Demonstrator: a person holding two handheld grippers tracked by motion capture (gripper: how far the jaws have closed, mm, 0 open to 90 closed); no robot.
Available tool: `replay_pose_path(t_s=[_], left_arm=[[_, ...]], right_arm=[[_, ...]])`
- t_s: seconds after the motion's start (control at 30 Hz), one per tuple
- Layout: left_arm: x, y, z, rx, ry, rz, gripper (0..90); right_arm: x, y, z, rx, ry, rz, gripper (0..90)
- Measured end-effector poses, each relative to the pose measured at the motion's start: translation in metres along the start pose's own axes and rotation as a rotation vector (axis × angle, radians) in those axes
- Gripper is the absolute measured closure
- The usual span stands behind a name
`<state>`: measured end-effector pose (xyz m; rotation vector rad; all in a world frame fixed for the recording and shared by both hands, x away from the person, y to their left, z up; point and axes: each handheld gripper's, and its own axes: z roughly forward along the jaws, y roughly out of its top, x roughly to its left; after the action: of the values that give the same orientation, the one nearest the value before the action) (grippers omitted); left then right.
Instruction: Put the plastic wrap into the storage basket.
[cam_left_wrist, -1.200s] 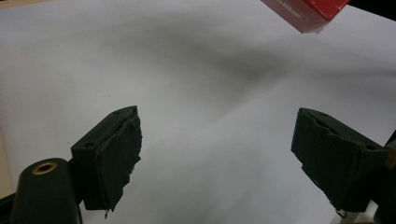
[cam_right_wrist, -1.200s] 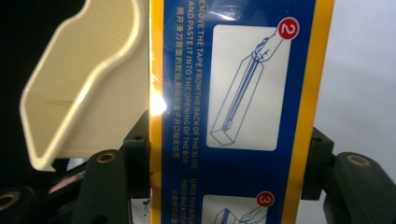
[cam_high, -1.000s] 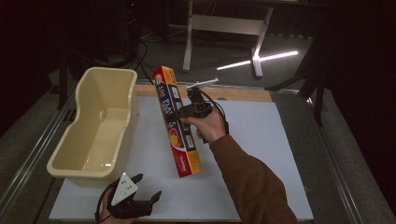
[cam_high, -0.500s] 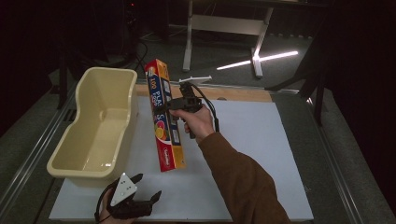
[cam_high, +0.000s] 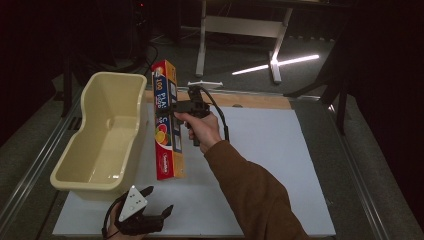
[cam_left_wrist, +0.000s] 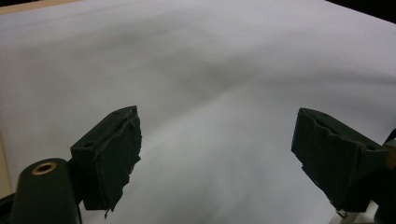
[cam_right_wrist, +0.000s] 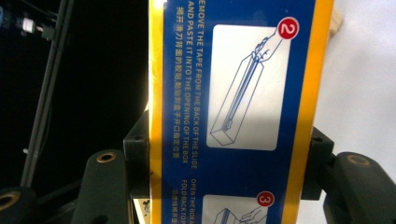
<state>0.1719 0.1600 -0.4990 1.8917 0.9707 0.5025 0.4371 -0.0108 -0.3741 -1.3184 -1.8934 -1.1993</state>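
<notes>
- high view: we see the right hand-held gripper (cam_high: 176, 109) clamped across the upper part of the long cling-film box (cam_high: 167, 122), which hangs clear of the white worktop (cam_high: 280, 165), tilted, just right of the cream tub (cam_high: 107, 135). the grip sits well above the box's middle, so we judge the long lower end could swing or pivot in the jaws if the hand turns fast.
- high view: the box's low end hangs near the tub's right wall; a sideways move that does not first gain height could knock the rim and shove the tub, or twist the box loose.
- high view: our left hand-held gripper (cam_high: 150, 212) rests at the near edge of the worktop, well apart from the box, so it could not catch a slip.
- left gripper view: the left hand-held gripper (cam_left_wrist: 217, 158) has its jaws wide apart over bare worktop, holding nothing.
- right gripper view: the right hand-held gripper (cam_right_wrist: 224, 172) pinches the box (cam_right_wrist: 243, 102) across its narrow width, on smooth printed card; we think such a surface may slide, and a harder squeeze may dent it.
</notes>
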Motion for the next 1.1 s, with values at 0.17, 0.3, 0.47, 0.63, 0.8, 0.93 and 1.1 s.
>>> replay_pose_path(t_s=[0.17, 0.3, 0.47, 0.63, 0.8, 0.93, 1.1], left_arm=[[0.000, 0.000, 0.000, -0.001, -0.001, -0.001, 16.1], [0.000, 0.000, 0.000, -0.001, 0.002, 0.001, 16.1], [-0.002, 0.000, -0.001, -0.003, 0.002, 0.003, 16.0], [-0.001, 0.000, -0.003, -0.012, -0.004, -0.003, 16.7], [-0.003, 0.000, -0.006, -0.027, 0.002, -0.001, 16.3], [-0.002, 0.000, -0.008, -0.033, 0.000, -0.004, 16.2], [-0.002, 0.000, -0.009, -0.044, 0.000, -0.005, 16.2]], right_arm=[[0.007, 0.003, 0.004, -0.044, 0.024, 0.036, 39.2], [0.010, 0.004, 0.008, -0.062, 0.031, 0.056, 39.2], [0.018, 0.005, 0.017, -0.065, 0.037, 0.058, 39.2], [0.032, 0.006, 0.027, -0.075, 0.048, 0.050, 39.2], [0.042, 0.007, 0.041, -0.097, 0.054, 0.066, 39.1], [0.050, 0.004, 0.053, -0.116, 0.061, 0.071, 39.2], [0.057, 0.001, 0.070, -0.144, 0.085, 0.113, 39.1]])
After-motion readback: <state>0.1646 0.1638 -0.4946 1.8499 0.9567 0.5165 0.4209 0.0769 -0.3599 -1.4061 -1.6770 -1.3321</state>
